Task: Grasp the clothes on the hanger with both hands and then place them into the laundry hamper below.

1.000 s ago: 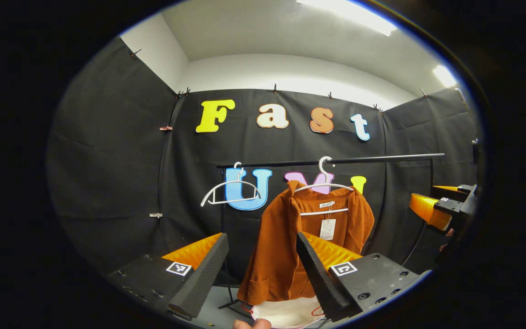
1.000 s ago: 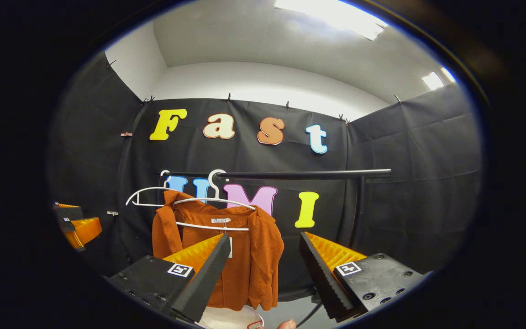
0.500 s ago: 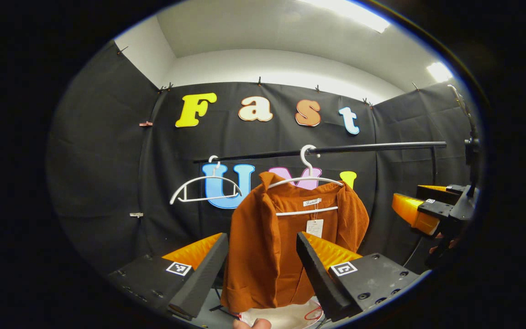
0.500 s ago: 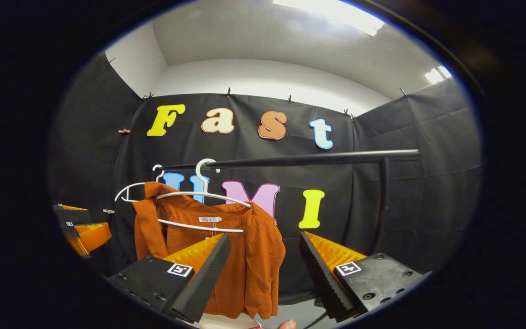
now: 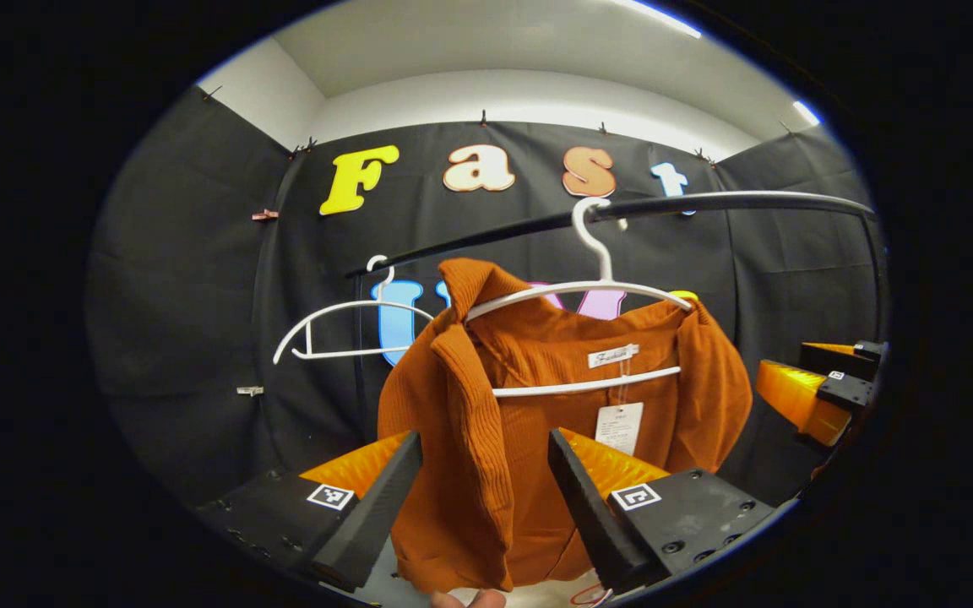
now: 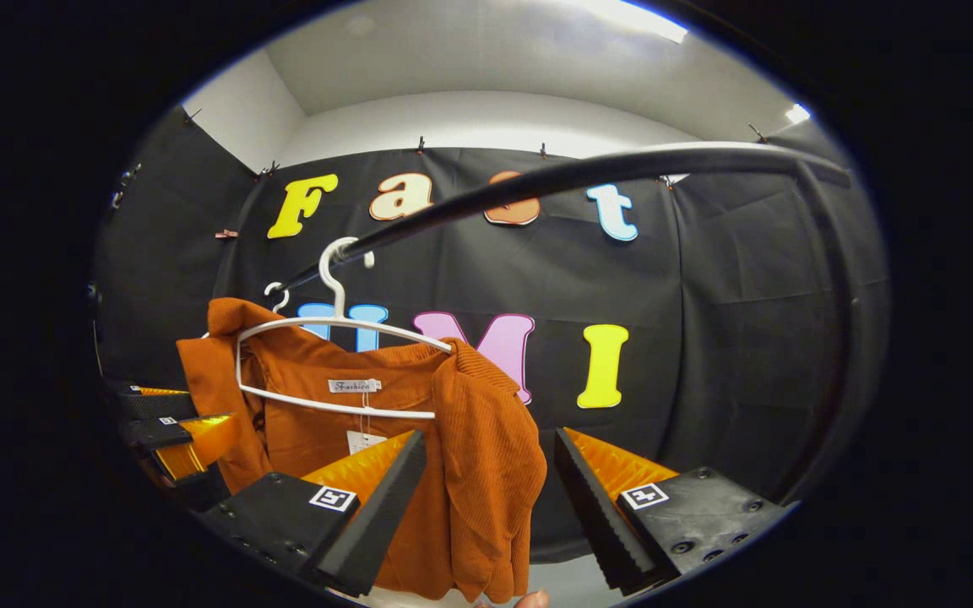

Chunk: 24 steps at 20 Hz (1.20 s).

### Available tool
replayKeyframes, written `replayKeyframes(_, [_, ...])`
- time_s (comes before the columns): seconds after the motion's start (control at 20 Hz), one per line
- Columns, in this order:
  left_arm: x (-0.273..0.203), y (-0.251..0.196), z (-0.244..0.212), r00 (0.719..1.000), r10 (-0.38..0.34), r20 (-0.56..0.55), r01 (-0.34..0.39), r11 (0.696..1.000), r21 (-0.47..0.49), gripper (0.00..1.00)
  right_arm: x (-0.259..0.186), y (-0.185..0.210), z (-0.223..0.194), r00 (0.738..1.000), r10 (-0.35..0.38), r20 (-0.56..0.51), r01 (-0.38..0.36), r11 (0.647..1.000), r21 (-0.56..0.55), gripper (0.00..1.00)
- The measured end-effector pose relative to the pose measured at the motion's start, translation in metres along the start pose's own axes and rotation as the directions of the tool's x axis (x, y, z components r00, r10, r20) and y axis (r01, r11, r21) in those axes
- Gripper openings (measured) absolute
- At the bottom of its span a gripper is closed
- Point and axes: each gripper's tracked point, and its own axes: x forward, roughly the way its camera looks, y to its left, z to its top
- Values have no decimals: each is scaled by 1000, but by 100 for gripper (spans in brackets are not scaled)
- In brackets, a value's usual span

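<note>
A rust-orange ribbed shirt point(image 5: 486, 422) point(image 6: 453, 473) hangs on a white hanger point(image 5: 575, 291) point(image 6: 334, 325) from a black rail point(image 5: 706, 204) point(image 6: 588, 173). In the left gripper view my left gripper point(image 5: 483, 507) stands open, its fingers either side of the shirt's left front edge, a little short of the cloth. My right gripper point(image 6: 486, 511) is open too, level with the shirt's right shoulder and sleeve. A white hamper rim point(image 5: 575, 591) peeps out below the shirt. The right gripper point(image 5: 824, 388) also shows at the far right of the left gripper view, and the left gripper point(image 6: 170, 426) at the far left of the right gripper view.
A second, bare white hanger point(image 5: 343, 325) hangs on the rail to the left of the shirt. The rail's upright post point(image 6: 845, 338) stands at the right. A paper tag point(image 5: 619, 426) dangles inside the shirt's collar. Black cloth walls close in behind.
Both grippers have moved forward toward the shirt, which now looms much larger. The rail has risen in both views. Both stay open.
</note>
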Motion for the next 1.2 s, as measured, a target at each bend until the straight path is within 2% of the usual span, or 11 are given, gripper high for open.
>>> replayKeyframes(0.15, [25,4,-7,1000,25,7,-25,1000,15,92,24,-6,-14,1000,9,-13,-9,1000,6,98])
replayKeyframes(0.3, [39,20,-9,997,81,-2,-81,996,24,42,44,-8,-22,999,25,-21,-24,1000,19,98])
replayKeyframes(0.4, [42,18,-10,997,76,-18,-77,997,-20,9,55,-5,-25,999,39,-18,-39,999,17,98])
replayKeyframes(0.5, [44,20,-11,997,76,-30,-78,996,-45,7,62,-7,-29,999,44,-18,-44,999,16,97])
replayKeyframes(0.7, [47,15,-18,998,42,-47,-43,999,-26,7,83,3,-43,997,72,-35,-71,997,29,99])
replayKeyframes(0.85, [47,17,-21,998,42,-54,-43,999,-2,7,88,18,-49,992,122,-39,-120,991,62,41])
replayKeyframes(0.9, [48,18,-22,997,45,-56,-45,999,1,7,89,16,-49,992,117,-46,-112,989,93,32])
replayKeyframes(0.95, [48,18,-23,998,42,-56,-42,999,2,7,88,16,-47,990,129,-49,-120,981,152,10])
replayKeyframes(1.05, [49,18,-23,997,37,-61,-37,999,6,7,89,22,-51,979,180,-100,-142,941,306,11])
replayKeyframes(1.1, [49,19,-23,997,39,-64,-38,999,7,7,95,27,-60,969,209,-131,-146,915,377,4])
replayKeyframes(1.2, [52,22,-22,997,36,-68,-36,999,-1,7,95,28,-59,952,256,-166,-149,864,481,4])
